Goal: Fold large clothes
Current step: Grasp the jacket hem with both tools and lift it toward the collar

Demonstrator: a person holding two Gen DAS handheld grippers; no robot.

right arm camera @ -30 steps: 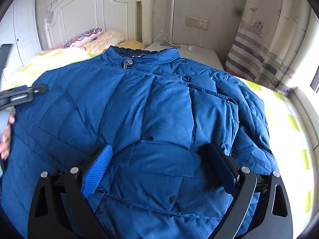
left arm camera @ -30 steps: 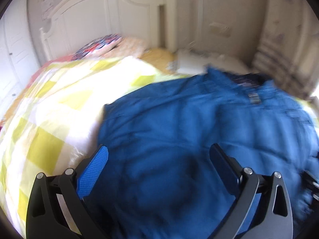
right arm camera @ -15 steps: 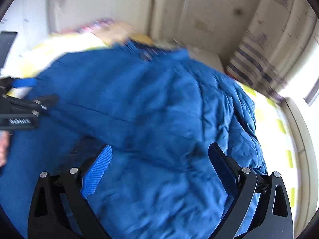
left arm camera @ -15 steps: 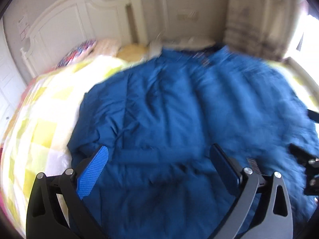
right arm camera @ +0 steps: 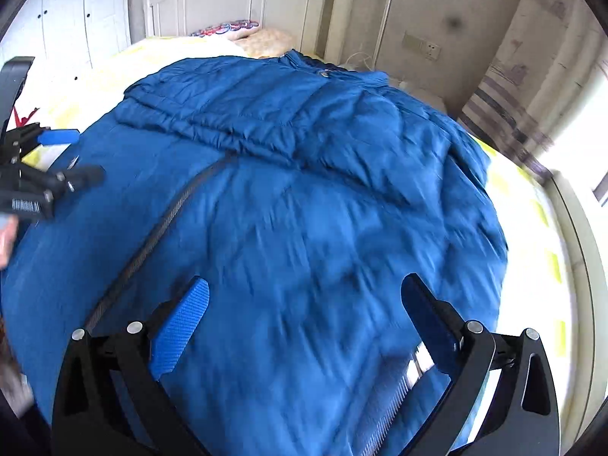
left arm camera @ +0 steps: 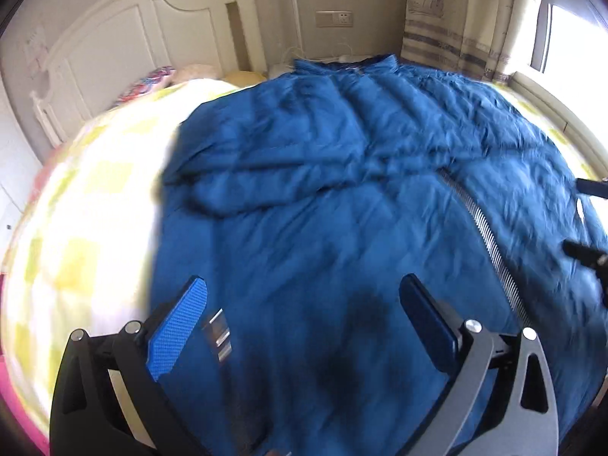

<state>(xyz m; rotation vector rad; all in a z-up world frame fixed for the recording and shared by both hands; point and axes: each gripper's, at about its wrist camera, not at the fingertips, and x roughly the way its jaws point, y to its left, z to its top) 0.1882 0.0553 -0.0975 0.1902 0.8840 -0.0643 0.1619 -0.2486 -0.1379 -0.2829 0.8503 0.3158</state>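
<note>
Blue puffy cloth fills both pictures: it is a big jacket [left arm camera: 342,197] lying flat on a bed with a yellow and white blanket [left arm camera: 87,205]. A second ago the left camera looked mostly at the blanket and the jacket's left edge. Now it looks over the whole coat, with the collar [left arm camera: 342,66] far off at twelve o'clock and the zipper [left arm camera: 490,243] running down at about three o'clock. The right camera has swung too, so the zipper [right arm camera: 159,228] now sits at nine o'clock in its view, where before it saw the coat's front and collar straight on. Both views are a bit blurry. The left gripper [left arm camera: 304,300] is spread wide with nothing between its pads, only coat below it. The right gripper [right arm camera: 306,298] is wide too; its jaws have just been opening a little more, and nothing is between them. One sleeve [left arm camera: 258,190] lies folded across the chest, from nine o'clock toward the middle. In the right view the left tool [right arm camera: 57,159] shows at nine o'clock, over the coat's left side, with a bit of the person's hand [right arm camera: 7,235] under it. I think both tools are getting into place near the bottom of the coat, one on each side of the zipper. The next fold has not started, and most of the folding is still to do.
</note>
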